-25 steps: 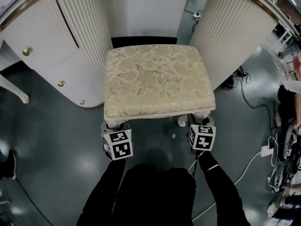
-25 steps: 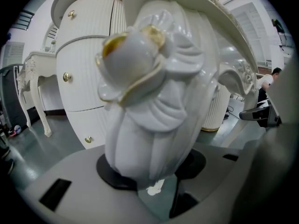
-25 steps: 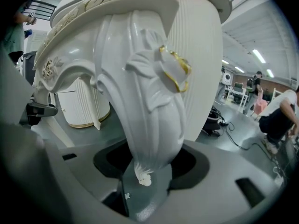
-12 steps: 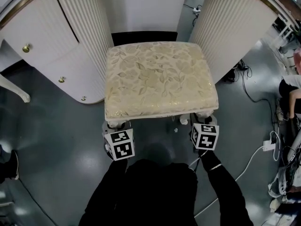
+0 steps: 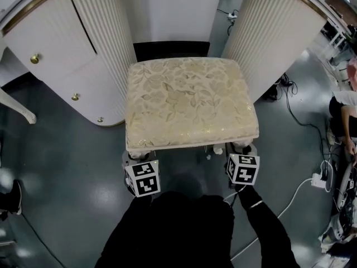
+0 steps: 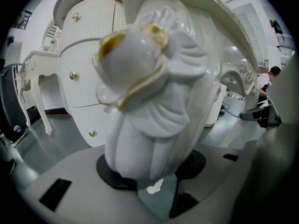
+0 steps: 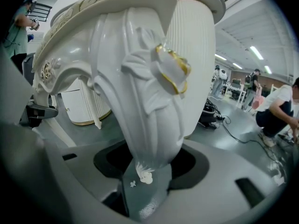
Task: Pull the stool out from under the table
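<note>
Head view showed left gripper (image 5: 138, 156) and right gripper (image 5: 241, 151) each clamped on a leg (image 6: 149, 125) of the stool (image 5: 189, 102), which lay straight ahead, table (image 5: 279, 32) beyond.

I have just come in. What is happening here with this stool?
A person holds a gripper in each hand. The left gripper is closed on the left front leg of the stool, the right gripper on its right front leg. The stool stands almost wholly in front of the white dressing table, only its back edge at the gap between the pedestals.
</note>
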Demonstrator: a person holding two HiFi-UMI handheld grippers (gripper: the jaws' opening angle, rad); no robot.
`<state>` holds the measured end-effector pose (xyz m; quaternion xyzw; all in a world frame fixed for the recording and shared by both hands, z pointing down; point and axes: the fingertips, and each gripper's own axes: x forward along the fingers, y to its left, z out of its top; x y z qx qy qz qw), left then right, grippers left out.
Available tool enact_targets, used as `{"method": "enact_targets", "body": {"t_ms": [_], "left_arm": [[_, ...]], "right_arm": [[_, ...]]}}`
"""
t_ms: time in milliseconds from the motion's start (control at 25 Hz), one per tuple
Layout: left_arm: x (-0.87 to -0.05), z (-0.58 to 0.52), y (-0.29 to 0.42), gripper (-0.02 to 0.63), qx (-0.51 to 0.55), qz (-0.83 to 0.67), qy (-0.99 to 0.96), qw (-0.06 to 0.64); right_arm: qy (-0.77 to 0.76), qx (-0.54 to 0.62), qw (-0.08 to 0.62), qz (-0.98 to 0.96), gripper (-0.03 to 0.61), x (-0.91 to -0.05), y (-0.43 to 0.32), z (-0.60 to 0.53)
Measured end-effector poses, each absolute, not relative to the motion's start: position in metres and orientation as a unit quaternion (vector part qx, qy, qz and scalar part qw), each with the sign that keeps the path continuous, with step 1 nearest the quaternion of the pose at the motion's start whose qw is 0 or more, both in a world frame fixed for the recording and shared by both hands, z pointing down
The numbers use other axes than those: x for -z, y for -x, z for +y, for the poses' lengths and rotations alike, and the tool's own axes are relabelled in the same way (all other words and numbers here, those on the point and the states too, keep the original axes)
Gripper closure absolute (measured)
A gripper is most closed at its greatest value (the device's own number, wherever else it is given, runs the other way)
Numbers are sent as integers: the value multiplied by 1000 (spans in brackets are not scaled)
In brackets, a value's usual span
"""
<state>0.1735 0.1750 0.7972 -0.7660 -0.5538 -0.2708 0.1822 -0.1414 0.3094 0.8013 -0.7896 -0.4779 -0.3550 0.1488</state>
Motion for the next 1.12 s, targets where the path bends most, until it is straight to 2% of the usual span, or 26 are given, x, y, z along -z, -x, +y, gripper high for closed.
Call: {"method": "enact_targets", "body": {"t_ms": [1120], "left_arm": [[-796, 174, -175, 416, 265, -545, 774, 182]], "right_arm": [[786, 356, 154, -481, 353, -802, 141, 311]]}}
